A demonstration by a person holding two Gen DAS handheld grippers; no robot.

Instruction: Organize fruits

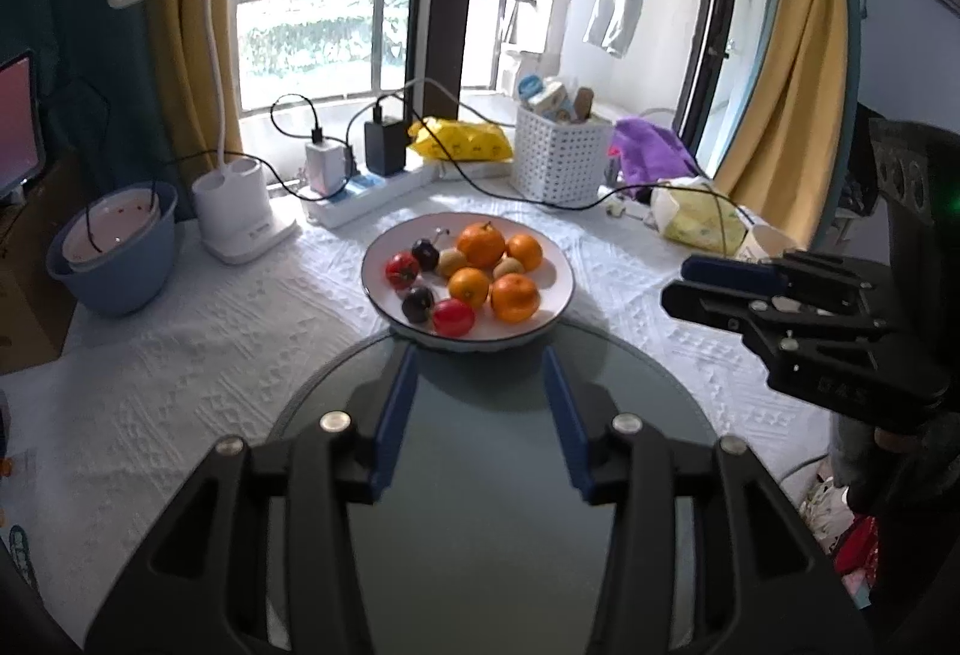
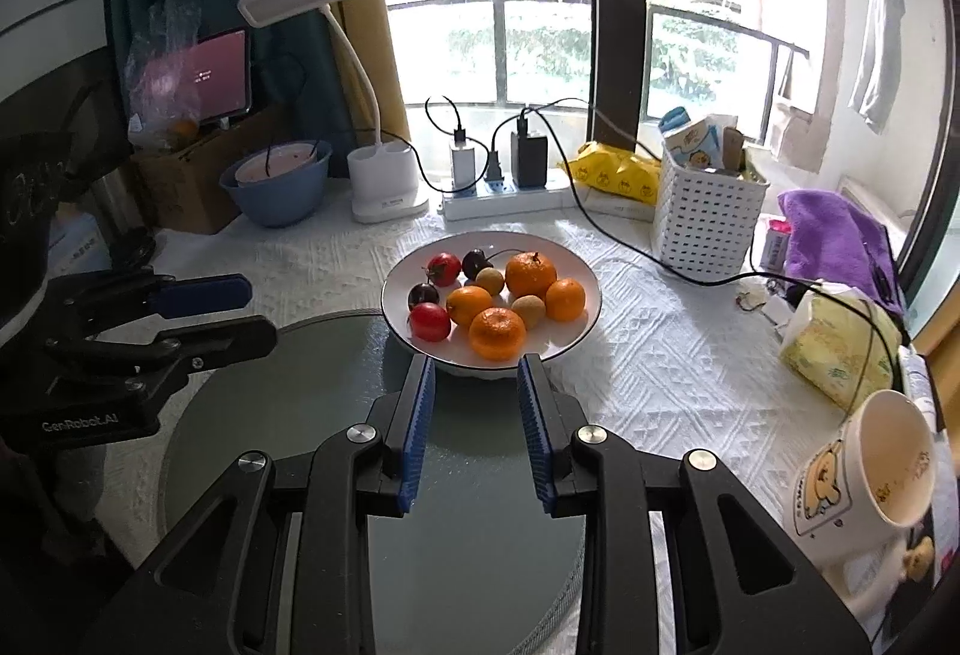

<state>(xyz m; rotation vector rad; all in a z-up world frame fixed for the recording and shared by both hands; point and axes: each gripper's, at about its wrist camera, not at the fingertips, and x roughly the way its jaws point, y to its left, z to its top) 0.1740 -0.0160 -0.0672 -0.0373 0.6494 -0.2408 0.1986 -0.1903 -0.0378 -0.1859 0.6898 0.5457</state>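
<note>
From the left wrist, the left gripper [image 1: 480,403] hangs over a round glass disc [image 1: 480,475] with its blue pads apart and nothing between them. Just beyond sits the white plate [image 1: 555,307] of fruit: four oranges [image 1: 515,298], two red tomatoes [image 1: 453,317], dark cherries [image 1: 417,304] and small kiwis [image 1: 451,262], packed close together. The right gripper [image 1: 690,280] shows at the right edge, empty.

From the right wrist, the right gripper [image 2: 474,403] has its ribbed pads at their narrowest, a gap showing, holding nothing; the plate [image 2: 591,319] lies just ahead. The nearest orange [image 2: 497,334] looks firm and light, best pinched across its widest girth. The tomato [image 2: 429,322] and cherries [image 2: 477,263] seem smooth, soft and prone to roll, so they likely want a gentle squeeze
</note>
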